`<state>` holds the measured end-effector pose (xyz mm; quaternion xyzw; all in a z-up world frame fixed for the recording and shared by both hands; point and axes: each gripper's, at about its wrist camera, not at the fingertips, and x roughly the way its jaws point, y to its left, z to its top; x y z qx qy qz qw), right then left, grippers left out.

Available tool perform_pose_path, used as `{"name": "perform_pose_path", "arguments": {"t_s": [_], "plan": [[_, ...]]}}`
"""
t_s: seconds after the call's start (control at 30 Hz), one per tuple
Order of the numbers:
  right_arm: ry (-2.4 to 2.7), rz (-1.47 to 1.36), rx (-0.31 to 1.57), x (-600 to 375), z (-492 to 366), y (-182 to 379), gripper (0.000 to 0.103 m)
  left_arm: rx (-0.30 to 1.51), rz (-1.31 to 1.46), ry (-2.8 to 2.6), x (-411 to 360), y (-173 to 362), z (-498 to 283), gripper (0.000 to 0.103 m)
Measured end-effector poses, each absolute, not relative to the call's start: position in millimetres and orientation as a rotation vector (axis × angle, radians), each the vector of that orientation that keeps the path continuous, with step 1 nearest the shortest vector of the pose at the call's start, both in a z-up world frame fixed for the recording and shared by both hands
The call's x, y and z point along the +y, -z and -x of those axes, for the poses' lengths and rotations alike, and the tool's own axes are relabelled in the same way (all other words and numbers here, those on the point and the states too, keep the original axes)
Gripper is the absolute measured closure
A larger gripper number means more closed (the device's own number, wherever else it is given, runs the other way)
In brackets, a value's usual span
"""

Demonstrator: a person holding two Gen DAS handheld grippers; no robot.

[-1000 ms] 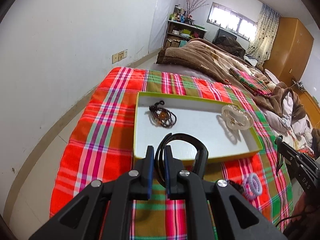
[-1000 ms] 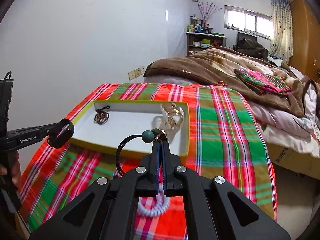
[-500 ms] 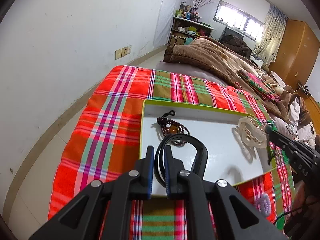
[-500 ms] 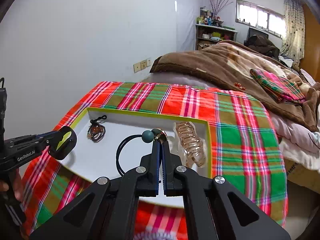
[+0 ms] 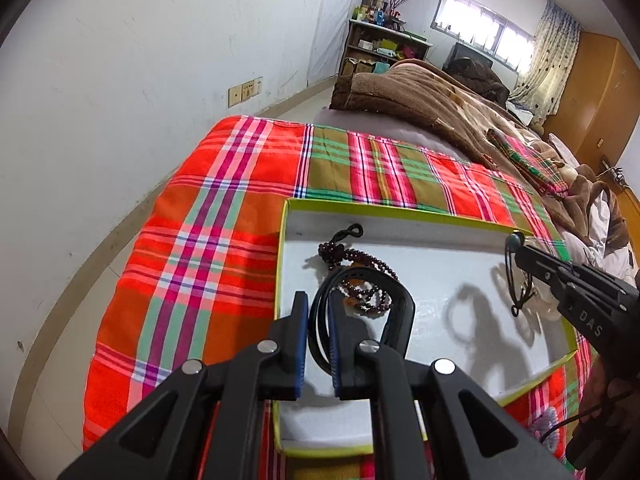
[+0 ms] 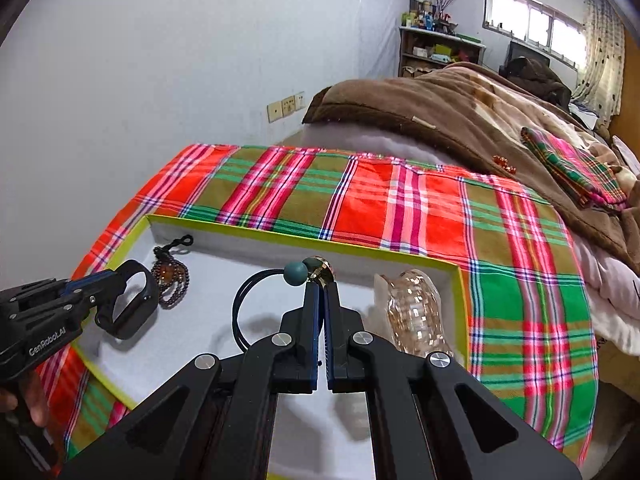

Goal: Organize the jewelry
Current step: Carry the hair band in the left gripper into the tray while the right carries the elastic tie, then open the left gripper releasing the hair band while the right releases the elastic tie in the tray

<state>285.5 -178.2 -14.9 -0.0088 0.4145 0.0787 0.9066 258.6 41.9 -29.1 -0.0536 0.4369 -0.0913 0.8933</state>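
Two pieces are in the air over the tray [image 6: 256, 234], each pinched by one gripper. The left gripper [image 5: 318, 312] has its jaws pressed together on a black strap [image 5: 394, 300], a stiff-looking looped band that arches up from the pads over the tray's near left part. It is probably light and springy, and is best taken flat across the band, as here. The right gripper [image 6: 320, 292] is clamped on a hair tie [image 6: 246, 300], a thin black cord loop with a teal bead [image 6: 295, 273] and a brownish bead beside it at the jaw tips. The cord is limp and hangs to the left. It probably slips easily, so the grip next to the beads is the surer one.

Two pieces lie in the tray: one dark bead bracelet [image 6: 170, 280] near the far left corner, loose and liable to sag if lifted by a single strand, and one clear amber hair claw [image 6: 414, 312] against the right wall, rigid, smooth and likely brittle.

One pale coil tie [image 5: 546, 426] lies on the plaid cloth [image 6: 400, 200] beyond the tray's near right corner.

Count: one tray, two grippers, five pieces.
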Motion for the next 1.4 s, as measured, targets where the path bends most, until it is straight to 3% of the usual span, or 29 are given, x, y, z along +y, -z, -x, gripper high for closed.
{"name": "perform_pose_path", "arguments": {"t_s": [0.97,1.4], "plan": [[-0.130,0.103,0.911,-166.8,-309.5,37.1,0.101,0.932,0.080,0.187,35.7,37.5,-269.5,0.091],[-0.124,0.099,0.903,-167.9,-308.2,35.1,0.094,0.935,0.089,0.202,30.3,35.3,-265.6,0.077]]}}
